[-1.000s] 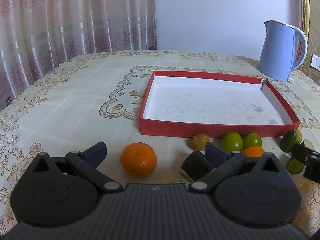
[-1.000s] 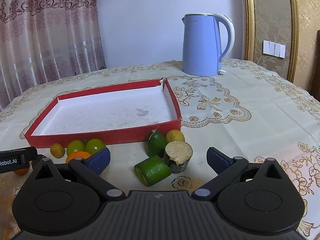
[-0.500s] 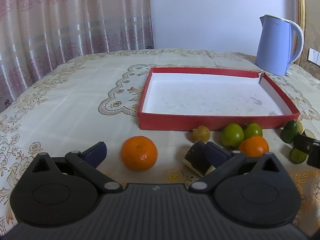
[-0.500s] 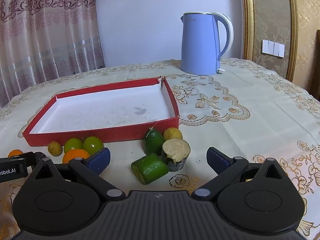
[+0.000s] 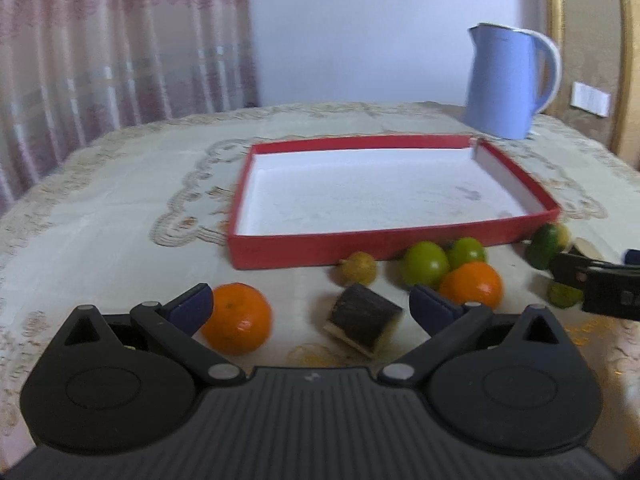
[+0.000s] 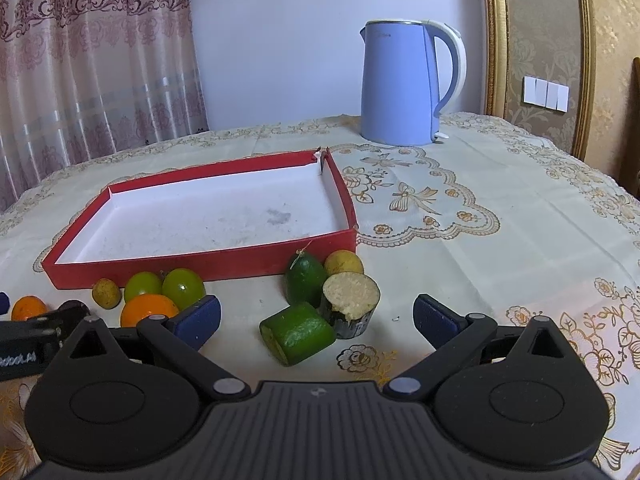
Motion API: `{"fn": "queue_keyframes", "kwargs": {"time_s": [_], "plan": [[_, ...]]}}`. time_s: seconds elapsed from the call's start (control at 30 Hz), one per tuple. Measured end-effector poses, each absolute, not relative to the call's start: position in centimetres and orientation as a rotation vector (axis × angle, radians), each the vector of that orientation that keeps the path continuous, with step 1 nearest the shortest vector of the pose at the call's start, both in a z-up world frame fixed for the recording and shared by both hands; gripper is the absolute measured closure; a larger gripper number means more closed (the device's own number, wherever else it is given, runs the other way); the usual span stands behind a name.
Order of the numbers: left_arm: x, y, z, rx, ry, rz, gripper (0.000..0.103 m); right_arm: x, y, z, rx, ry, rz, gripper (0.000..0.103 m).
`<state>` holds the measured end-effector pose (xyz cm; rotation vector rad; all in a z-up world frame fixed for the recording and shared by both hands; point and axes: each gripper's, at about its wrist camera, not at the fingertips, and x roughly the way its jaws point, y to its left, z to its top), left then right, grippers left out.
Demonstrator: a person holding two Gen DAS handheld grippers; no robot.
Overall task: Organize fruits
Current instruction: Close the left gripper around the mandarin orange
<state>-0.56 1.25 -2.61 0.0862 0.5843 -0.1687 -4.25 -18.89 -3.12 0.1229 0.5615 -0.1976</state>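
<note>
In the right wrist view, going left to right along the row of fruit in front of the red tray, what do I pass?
Small orange → yellowish fruit → two green fruits → dark green fruit → cut dark piece.

Left gripper (image 5: 310, 306) swung right; dark chunk (image 5: 363, 319) now between fingers.

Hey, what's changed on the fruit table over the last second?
The left tongs have swung right: the orange, once centred between them, now sits by their left finger, the dark cut piece near the middle. Nothing grasped or released. The right tongs stay open before the green cut piece; the red tray stays empty.
</note>
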Motion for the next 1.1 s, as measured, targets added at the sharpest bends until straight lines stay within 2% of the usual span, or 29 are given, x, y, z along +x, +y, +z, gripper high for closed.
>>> {"fn": "queue_keyframes", "kwargs": {"time_s": [0.57,1.1], "plan": [[0.0,0.0,-3.4,0.203,0.524,-0.240,0.000,-5.3,-19.6,-3.7,0.094,0.572,-0.196,0.000],[1.0,0.0,-3.3,0.273,0.499,-0.396,0.015,-6.0,-20.1,-4.0,0.083,0.550,-0.205,0.000]]}}
